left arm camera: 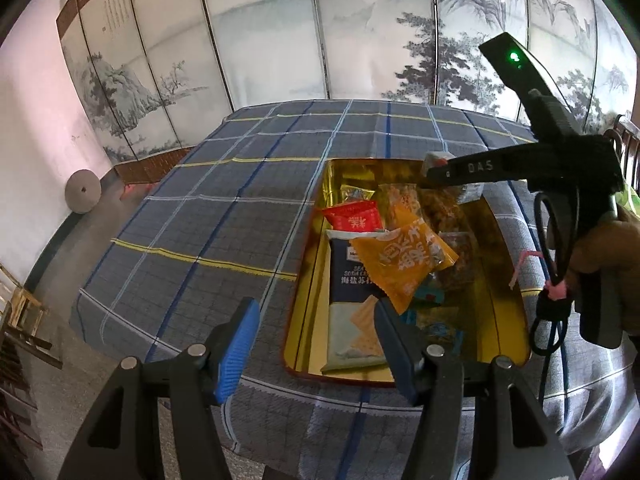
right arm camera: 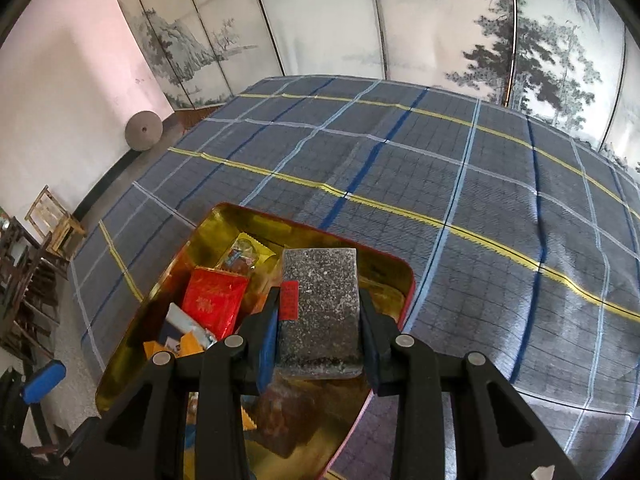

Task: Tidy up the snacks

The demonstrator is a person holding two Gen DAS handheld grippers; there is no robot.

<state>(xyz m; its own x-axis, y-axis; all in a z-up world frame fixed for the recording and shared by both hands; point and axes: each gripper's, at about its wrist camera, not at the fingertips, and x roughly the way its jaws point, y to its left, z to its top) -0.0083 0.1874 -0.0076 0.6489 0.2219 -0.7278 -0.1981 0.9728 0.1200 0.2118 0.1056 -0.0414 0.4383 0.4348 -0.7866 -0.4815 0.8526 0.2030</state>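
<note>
Gripping a speckled grey block [right arm camera: 320, 308] of a snack, our right tongs [right arm camera: 320, 344] have it clamped by its long sides, hanging over the far end of the gold-lined tin [right arm camera: 168, 280]; our left tongs [left arm camera: 316, 344] sit spread wide and empty just above the tin's near rim. The tin rests on the checked cloth of the worktop [right arm camera: 460, 168] and already carries a heap: a red packet [right arm camera: 212, 300], an orange packet [left arm camera: 400, 260], a navy cracker pack [left arm camera: 348, 280], with more underneath that we cannot make out. The worry is the grip; the block looks slick in its wrapper and is held only near its lower half, so we judge a tilt or jolt could let it slide out and drop crooked onto the pile; landing there it could shove the loose orange packet toward the rim. We also have the right tongs crossing above the tin while the left pair hovers at the near edge; moving both in together risks a clash.
</note>
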